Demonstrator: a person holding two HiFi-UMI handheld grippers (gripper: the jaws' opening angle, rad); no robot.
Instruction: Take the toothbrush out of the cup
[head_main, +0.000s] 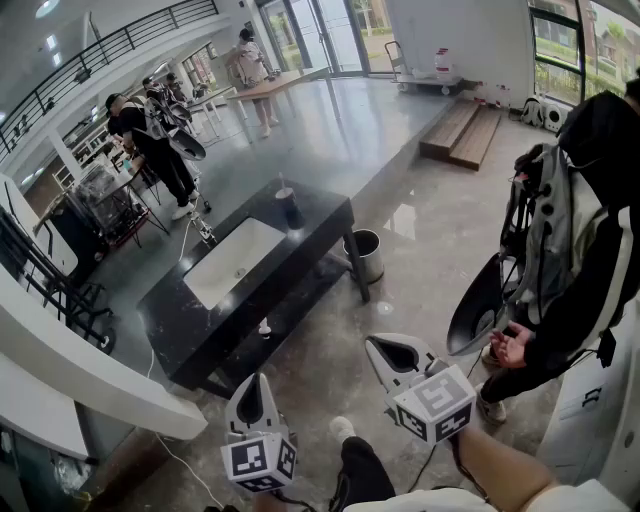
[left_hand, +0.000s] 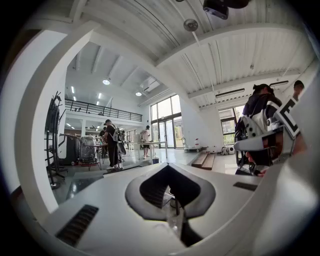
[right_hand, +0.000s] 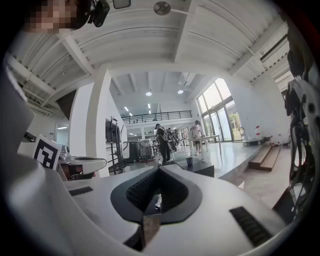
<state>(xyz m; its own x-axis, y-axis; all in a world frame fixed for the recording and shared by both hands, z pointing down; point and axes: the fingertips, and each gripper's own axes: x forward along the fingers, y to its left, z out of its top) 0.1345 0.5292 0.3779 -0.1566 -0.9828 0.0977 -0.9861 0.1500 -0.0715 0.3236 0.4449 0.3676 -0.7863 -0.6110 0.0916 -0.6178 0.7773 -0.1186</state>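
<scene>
Black counter (head_main: 190, 320), cup (head_main: 290, 210) atop, well apart from left gripper (head_main: 250, 390), right gripper (head_main: 385, 348)

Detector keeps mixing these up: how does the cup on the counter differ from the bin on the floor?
The cup stands on the far end of the black counter; the bin stands on the floor beside the counter's leg. The cup is dark; the bin is pale grey metal. The cup is smaller and has a toothbrush sticking up from it; the bin shows only a dark inside. Both are upright, round and open-topped.
</scene>
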